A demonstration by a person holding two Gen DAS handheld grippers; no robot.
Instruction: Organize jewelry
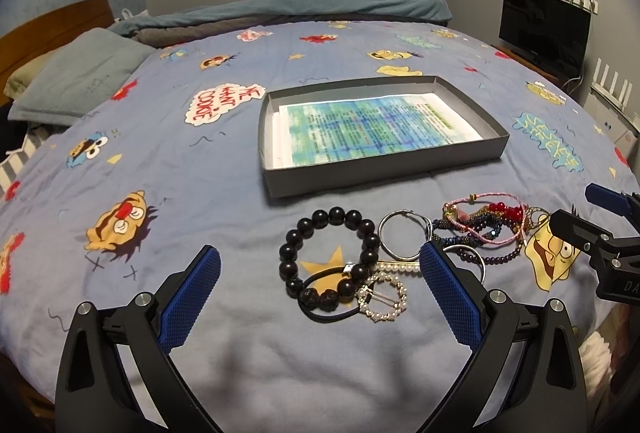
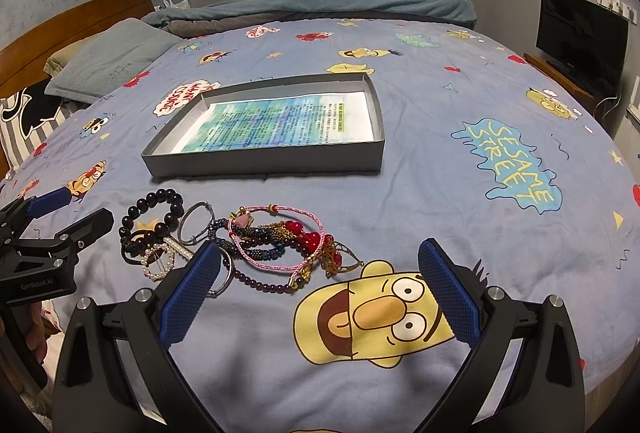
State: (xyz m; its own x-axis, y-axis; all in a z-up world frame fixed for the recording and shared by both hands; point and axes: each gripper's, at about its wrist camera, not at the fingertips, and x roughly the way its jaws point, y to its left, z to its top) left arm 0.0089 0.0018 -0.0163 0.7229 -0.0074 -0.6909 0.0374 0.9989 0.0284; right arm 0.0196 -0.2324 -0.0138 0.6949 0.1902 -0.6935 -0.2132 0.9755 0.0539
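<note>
jewelry pile (image 2: 240,245) on bedspread (image 2: 440,173), box (image 2: 272,161) behind it.

Dim indoor light; fisheye bending at edges; sharp centre.

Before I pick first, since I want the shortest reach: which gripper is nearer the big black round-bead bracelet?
Left. The left gripper frames the black bead bracelet between its open fingers. The right gripper sits off to the bracelet's right, by the tangled pile.
</note>
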